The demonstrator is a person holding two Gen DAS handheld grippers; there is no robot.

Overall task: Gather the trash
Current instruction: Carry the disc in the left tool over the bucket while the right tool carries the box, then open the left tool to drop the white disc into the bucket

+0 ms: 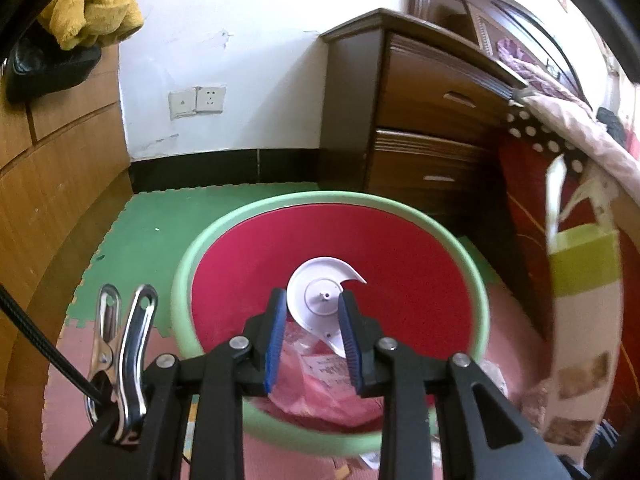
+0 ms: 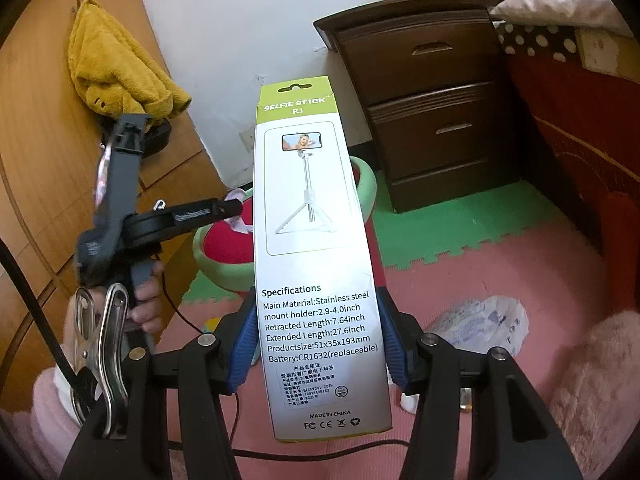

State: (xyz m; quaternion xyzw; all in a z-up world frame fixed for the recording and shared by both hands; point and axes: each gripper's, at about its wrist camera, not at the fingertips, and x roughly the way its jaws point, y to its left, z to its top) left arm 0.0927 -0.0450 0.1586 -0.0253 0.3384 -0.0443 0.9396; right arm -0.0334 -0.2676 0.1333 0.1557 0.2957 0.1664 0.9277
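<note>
My left gripper (image 1: pixel 314 332) is shut on a white plastic disc with a hooked edge (image 1: pixel 320 292) and hangs over a round basin with a green rim (image 1: pixel 188 264) and a red inside. A pink see-through bag (image 1: pixel 320 384) shows just below the blue pads, at the basin's near side. My right gripper (image 2: pixel 316 344) is shut on a tall white and green selfie-stick box (image 2: pixel 316 208), held upright by its lower sides. The right wrist view also catches the left gripper (image 2: pixel 236 210) above the basin (image 2: pixel 224 240), a hand (image 2: pixel 146 300) on its grip.
A dark wooden nightstand (image 1: pixel 432 120) with drawers stands behind the basin, and a bed with a red cover (image 1: pixel 532 208) is on the right. Green and pink foam mats (image 2: pixel 480 232) cover the floor. A crumpled white wrapper (image 2: pixel 480 320) lies on the pink mat. A wooden cabinet (image 2: pixel 44 152) with a yellow towel (image 2: pixel 116 68) is on the left.
</note>
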